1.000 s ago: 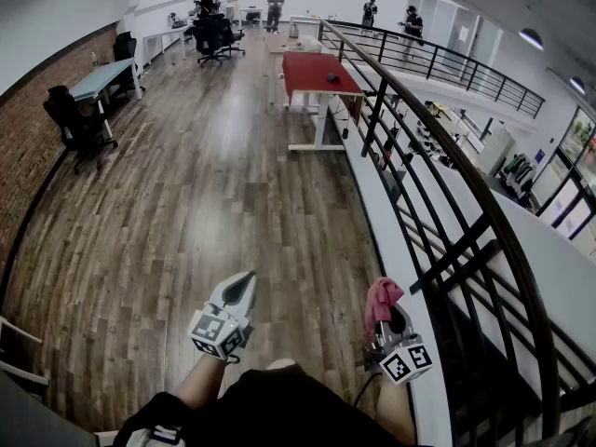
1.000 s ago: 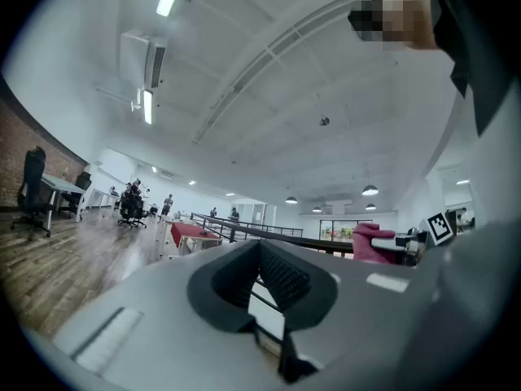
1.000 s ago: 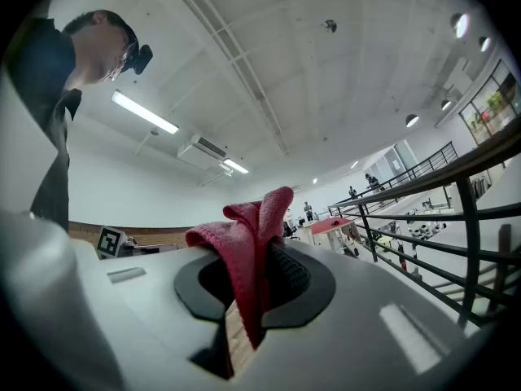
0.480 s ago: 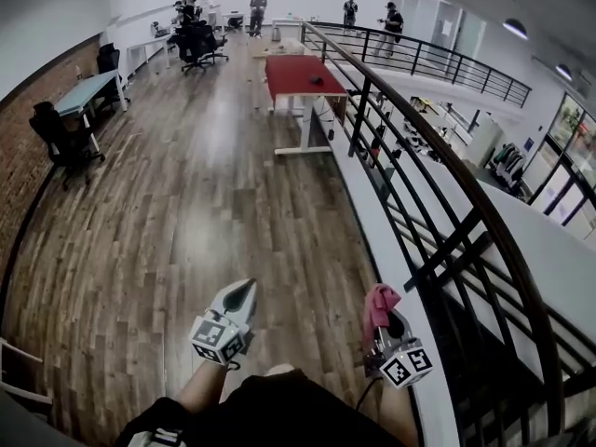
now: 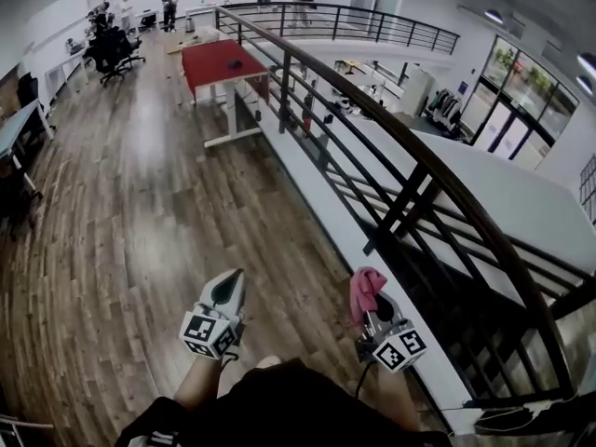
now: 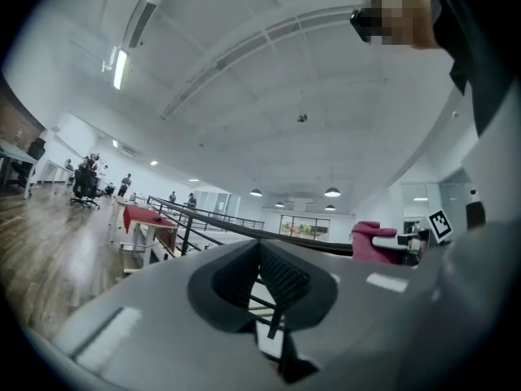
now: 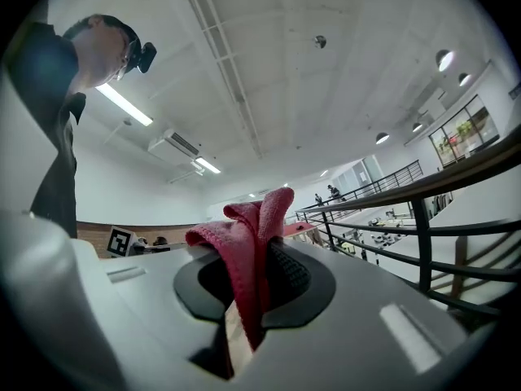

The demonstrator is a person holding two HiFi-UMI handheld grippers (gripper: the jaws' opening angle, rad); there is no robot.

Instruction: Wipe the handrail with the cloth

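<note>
I read my right gripper (image 5: 376, 312) pinching the red cloth (image 5: 365, 289), near but apart from the dark handrail (image 5: 410, 143). My left gripper (image 5: 226, 293) is pressed together, empty.

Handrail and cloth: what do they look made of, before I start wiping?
Handrail: dark brown top rail with a smooth, faintly glossy face, probably varnished wood or coated metal; the pictures leave that open. The black bars under it look like painted metal. Cloth: pinkish-red, soft and folded, with a fine nubby pile, likely microfibre or terry.
</note>
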